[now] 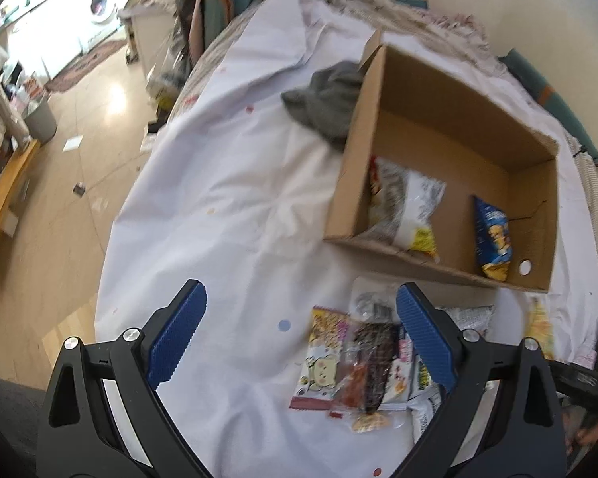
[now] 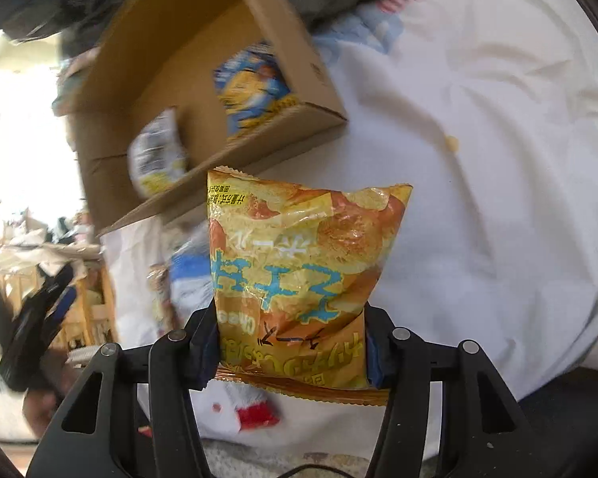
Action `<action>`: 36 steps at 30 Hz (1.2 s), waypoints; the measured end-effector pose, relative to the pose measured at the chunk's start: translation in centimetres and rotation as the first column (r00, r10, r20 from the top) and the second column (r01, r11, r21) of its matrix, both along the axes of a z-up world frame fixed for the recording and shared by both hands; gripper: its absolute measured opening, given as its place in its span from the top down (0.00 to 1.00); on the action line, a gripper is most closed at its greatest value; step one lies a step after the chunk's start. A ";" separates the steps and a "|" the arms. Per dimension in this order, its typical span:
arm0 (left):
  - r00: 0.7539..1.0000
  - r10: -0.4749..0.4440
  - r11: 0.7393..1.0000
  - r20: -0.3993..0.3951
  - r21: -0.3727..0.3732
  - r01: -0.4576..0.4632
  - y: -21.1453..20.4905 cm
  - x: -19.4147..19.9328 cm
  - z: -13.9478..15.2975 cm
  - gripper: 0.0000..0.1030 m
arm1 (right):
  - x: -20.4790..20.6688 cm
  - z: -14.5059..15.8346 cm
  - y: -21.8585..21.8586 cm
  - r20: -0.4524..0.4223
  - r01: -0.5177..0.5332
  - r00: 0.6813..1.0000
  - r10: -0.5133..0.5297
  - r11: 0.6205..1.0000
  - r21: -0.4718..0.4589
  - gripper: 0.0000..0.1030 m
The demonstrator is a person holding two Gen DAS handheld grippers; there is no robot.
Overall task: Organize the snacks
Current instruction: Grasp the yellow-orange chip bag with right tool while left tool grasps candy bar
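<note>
Right gripper (image 2: 293, 352) clamped on the lower end of a yellow-orange chip bag (image 2: 299, 279), bag lifted off the white sheet (image 2: 478, 199) and standing up between the fingers, its top edge near the front corner of the cardboard box (image 2: 299, 67). Left gripper (image 1: 301, 334) spread wide, nothing between the blue pads (image 1: 177, 334), hovering over the sheet just left of a loose pile of snack packets (image 1: 362, 362) lying in front of the box. Box (image 1: 438, 91) sits open on the sheet; inside, a white-and-yellow bag (image 1: 404, 207) leans at the left wall, a blue bag (image 1: 492, 239) stands toward the right. Grey cloth (image 1: 327, 103) bunched against the box's left outer wall. Right view blurred at the edges; a red-and-white packet (image 2: 251, 414) shows under the gripper.
</note>
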State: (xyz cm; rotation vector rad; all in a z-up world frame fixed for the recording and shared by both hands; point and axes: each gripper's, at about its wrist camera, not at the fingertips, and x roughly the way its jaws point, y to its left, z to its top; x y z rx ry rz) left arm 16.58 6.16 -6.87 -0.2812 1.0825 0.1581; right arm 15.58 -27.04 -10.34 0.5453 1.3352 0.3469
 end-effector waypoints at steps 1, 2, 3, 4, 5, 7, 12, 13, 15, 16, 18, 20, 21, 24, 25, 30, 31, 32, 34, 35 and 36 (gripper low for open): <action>1.000 0.003 1.000 -0.020 -0.003 -0.003 0.1 0.1 -0.5 0.08 | -0.2 0.7 0.2 0.028 -0.011 1.000 0.011 1.000 0.013 0.44; 0.999 0.001 1.000 -0.039 -0.007 -0.001 0.1 0.2 -1.0 0.08 | -0.3 1.2 0.3 0.055 -0.023 0.998 0.021 0.999 0.026 0.44; 0.998 -0.007 1.000 -0.063 -0.013 0.006 0.0 0.4 -1.6 0.08 | -0.3 1.6 0.7 0.077 -0.034 0.997 0.031 0.999 0.042 0.44; 0.996 -0.017 1.000 -0.091 -0.016 0.016 -0.3 0.5 -2.3 0.09 | -0.3 2.0 1.1 0.095 -0.046 0.995 0.041 0.998 0.053 0.44; 0.993 -0.029 0.999 -0.114 -0.018 0.027 -0.5 0.7 -2.9 0.11 | -0.3 2.3 1.5 0.112 -0.057 0.992 0.050 0.997 0.058 0.44; 0.985 -0.060 0.998 -0.161 -0.017 0.058 -1.1 0.9 -4.2 0.27 | 0.0 2.7 1.8 0.133 -0.074 0.989 0.065 0.995 0.063 0.44; 0.954 -0.127 0.992 -0.273 -0.055 0.116 -2.3 1.2 -7.4 0.41 | 0.6 2.5 2.5 0.136 -0.101 0.986 0.092 0.993 0.059 0.44; 0.947 -0.137 0.990 -0.291 -0.054 0.127 -2.5 1.2 -7.9 0.43 | 0.7 2.5 2.7 0.134 -0.103 0.986 0.095 0.993 0.056 0.44; 0.939 -0.148 0.989 -0.310 -0.040 0.143 -3.0 1.2 -8.6 0.46 | 0.8 2.5 2.9 0.134 -0.109 0.986 0.101 0.993 0.049 0.44; 0.936 -0.151 0.988 -0.317 -0.022 0.152 -3.1 1.2 -8.9 0.54 | 0.8 2.6 2.9 0.137 -0.110 0.985 0.103 0.993 0.046 0.44; 0.928 -0.154 0.986 -0.340 0.009 0.167 -3.4 1.2 -9.4 0.78 | 0.8 2.9 2.9 0.139 -0.112 0.985 0.105 0.993 0.048 0.44; 0.932 -0.137 0.987 -0.336 0.031 0.156 -3.2 1.0 -9.1 0.78 | 0.8 2.9 2.9 0.140 -0.118 0.984 0.110 0.992 0.049 0.44; 0.934 -0.133 0.988 -0.332 0.035 0.153 -3.1 1.0 -9.0 0.78 | 0.7 3.0 3.0 0.142 -0.121 0.983 0.113 0.991 0.048 0.44; 0.943 -0.117 0.989 -0.311 0.049 0.139 -2.8 0.8 -8.1 0.78 | 0.6 3.1 3.0 0.148 -0.130 0.982 0.121 0.990 0.051 0.44; 0.946 -0.105 0.991 -0.306 0.049 0.126 -2.7 0.7 -7.8 0.78 | 0.6 3.2 3.1 0.150 -0.132 0.981 0.123 0.990 0.051 0.44; 0.974 -0.014 0.996 -0.225 0.082 0.034 -1.5 -0.5 -5.4 0.78 | 0.5 3.4 3.5 0.158 -0.145 0.978 0.134 0.988 0.058 0.44; 0.980 0.003 0.996 -0.198 0.084 0.014 -1.2 -0.5 -4.8 0.78 | 0.4 3.5 3.6 0.162 -0.148 0.977 0.136 0.987 0.062 0.44; 0.986 0.017 0.997 -0.169 0.083 -0.002 -0.9 -0.6 -4.1 0.78 | 0.4 3.7 3.7 0.167 -0.150 0.976 0.137 0.987 0.066 0.44; 0.995 0.037 0.995 -0.094 0.092 -0.028 -0.7 -1.0 -2.4 0.78 | 0.4 4.1 4.0 0.185 -0.156 0.973 0.140 0.985 0.075 0.44; 0.998 0.040 0.994 -0.046 0.103 -0.035 -0.8 -1.3 -1.3 0.78 | 0.4 4.5 4.2 0.201 -0.160 0.969 0.141 0.984 0.080 0.44; 0.999 0.036 0.993 -0.011 0.112 -0.034 -0.6 -1.3 -0.1 0.78 | 0.3 4.8 4.3 0.215 -0.162 0.966 0.141 0.983 0.083 0.44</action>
